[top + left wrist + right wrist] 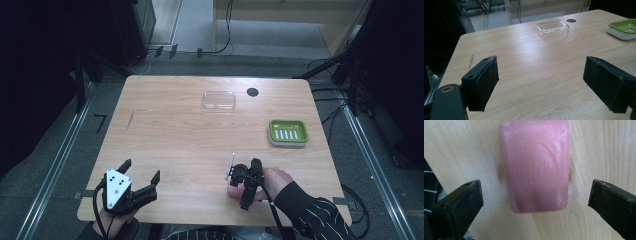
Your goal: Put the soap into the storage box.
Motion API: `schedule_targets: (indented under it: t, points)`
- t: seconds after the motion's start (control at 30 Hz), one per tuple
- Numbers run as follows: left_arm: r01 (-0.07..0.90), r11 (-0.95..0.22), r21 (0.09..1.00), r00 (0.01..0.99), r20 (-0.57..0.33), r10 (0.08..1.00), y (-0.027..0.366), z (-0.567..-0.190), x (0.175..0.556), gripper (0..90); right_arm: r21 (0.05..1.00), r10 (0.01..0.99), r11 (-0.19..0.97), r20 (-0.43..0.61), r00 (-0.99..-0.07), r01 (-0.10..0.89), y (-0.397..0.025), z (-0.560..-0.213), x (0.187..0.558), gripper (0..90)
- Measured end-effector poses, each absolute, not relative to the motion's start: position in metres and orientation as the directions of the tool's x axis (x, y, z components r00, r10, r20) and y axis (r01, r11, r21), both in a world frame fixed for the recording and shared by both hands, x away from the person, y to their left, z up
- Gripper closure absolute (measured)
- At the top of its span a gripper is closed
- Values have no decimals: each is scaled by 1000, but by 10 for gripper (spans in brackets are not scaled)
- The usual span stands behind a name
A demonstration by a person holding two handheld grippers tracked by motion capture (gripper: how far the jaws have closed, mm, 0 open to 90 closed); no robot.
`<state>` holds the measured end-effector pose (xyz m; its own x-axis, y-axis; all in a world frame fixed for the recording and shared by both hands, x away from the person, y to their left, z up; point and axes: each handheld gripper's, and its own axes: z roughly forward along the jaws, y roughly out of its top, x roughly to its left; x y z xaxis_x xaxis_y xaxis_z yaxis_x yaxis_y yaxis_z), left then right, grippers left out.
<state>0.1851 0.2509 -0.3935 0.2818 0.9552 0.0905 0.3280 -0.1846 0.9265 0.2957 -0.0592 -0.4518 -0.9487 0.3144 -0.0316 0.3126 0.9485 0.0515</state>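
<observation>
- Pink soap [233, 191] lay flat on the wooden tabletop [175, 130] near its front edge in the high view, mostly hidden under the right claw [235, 176], which the person's right hand [272, 181] held pointing down over it. The left claw [141, 171] rested at the front left corner, jaws spread, holding nothing. Well apart from the bar, a green soap dish [288, 132] sat toward the right edge, and a clear plastic lid [219, 100] sat farther back beside a dark round hole [252, 92].
- In the left gripper view the left claw [541, 80] stood wide apart over bare wood, with the clear plastic lid [552, 28] and the green soap dish [622, 28] far ahead of it.
- In the right gripper view the right claw [536, 195] was apart, its jaws flanking the lower end of the pink soap [535, 165] without touching it; the bar rested on the wood.
- Judged from this, little was done: the grasp had not yet closed, and lifting the bar, carrying it to the dish and perhaps covering it all remained.
</observation>
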Motion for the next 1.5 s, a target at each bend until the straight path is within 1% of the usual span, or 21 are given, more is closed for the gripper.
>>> schedule_targets:
  t: [0.13,0.43,0.47,0.5,0.53,0.67,0.87,0.97,1.07,1.13,1.5]
  points:
    - [324,-186,927,287,92,954,250,-393,185,134,31,293,956,-22,-956,292,-53,-456,300,0]
    - [326,-192,926,286,97,953,250,-393,186,133,-2,268,963,-34,-963,268,-47,-466,307,3]
    - [324,-192,926,288,97,953,250,-393,186,134,-10,266,964,-29,-964,266,-46,-467,308,17]
    - [324,-192,926,287,96,953,250,-393,186,133,-8,261,965,-41,-965,261,-45,-468,309,56]
    - [326,-191,926,287,95,953,250,-393,186,133,-8,261,965,-41,-965,261,-45,-468,309,56]
    - [325,-189,927,287,94,953,250,-393,186,133,-12,246,969,-32,-969,246,-43,-470,310,133]
    - [325,-189,927,287,94,953,250,-393,186,134,-10,238,971,-22,-971,238,-43,-469,309,181]
    - [324,-187,927,286,92,954,250,-393,185,134,-2,224,975,-26,-974,224,-42,-466,307,267]
    - [324,-189,927,287,94,953,250,-393,185,134,11,224,975,-24,-974,223,-42,-465,306,309]
    - [324,-189,927,288,94,953,250,-393,185,134,20,212,977,-23,-977,211,-43,-464,304,375]
    - [324,-187,928,287,92,953,250,-393,185,134,28,221,975,-24,-975,220,-43,-463,304,385]
